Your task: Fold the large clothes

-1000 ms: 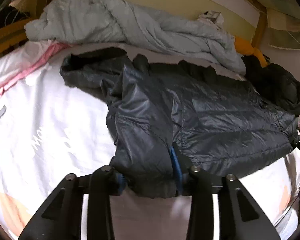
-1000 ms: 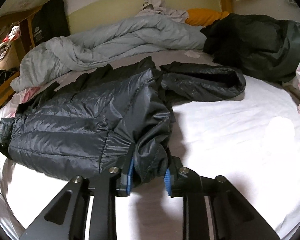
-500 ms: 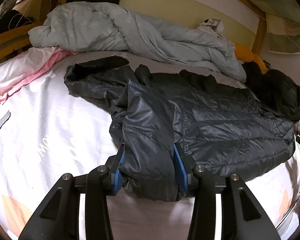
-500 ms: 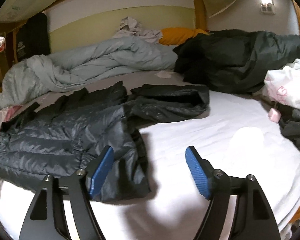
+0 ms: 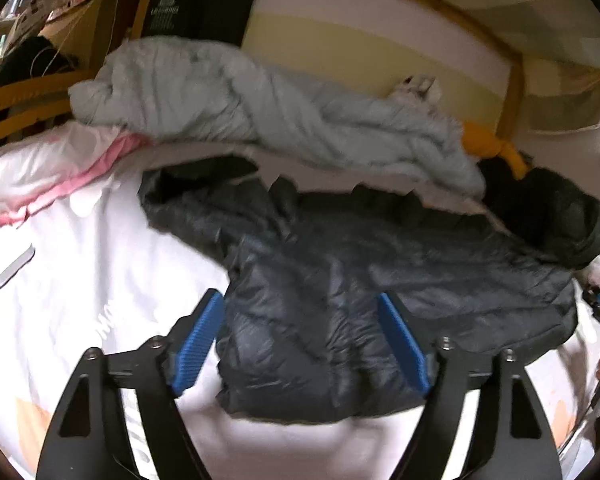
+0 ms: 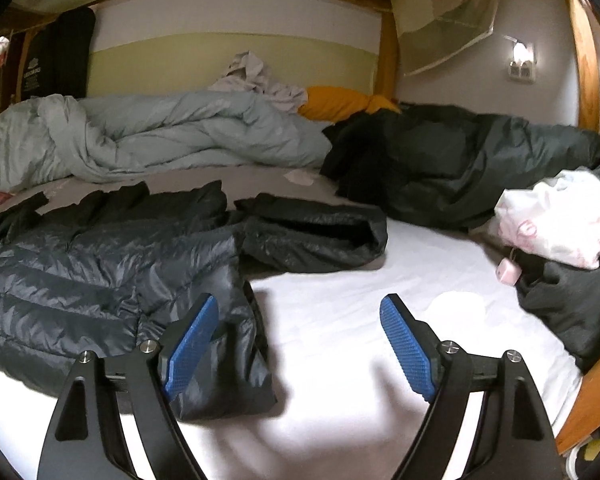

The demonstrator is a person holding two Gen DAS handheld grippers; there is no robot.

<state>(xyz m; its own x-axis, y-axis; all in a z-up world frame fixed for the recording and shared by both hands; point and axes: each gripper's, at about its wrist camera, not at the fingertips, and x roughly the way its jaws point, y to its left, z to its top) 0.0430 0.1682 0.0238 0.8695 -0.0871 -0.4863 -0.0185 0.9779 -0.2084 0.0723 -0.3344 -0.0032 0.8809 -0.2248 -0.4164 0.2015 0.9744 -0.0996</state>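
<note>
The dark jacket [image 5: 380, 280] lies flat on the white sheet [image 6: 340, 320], one sleeve [image 6: 312, 236] stretched toward 12 o'clock in the right view. The left gripper [image 5: 300, 340] has just been opening: its jaws stand wide, with jacket fabric between the pads but not pinched. The right gripper [image 6: 300, 344] has also just opened, over bare sheet, the jacket's edge at 9 o'clock. A grey duvet [image 6: 160, 136] and a black coat [image 6: 460, 160] crowd the far side; a pink-white bundle [image 6: 556, 220] sits at 2 o'clock.
</note>
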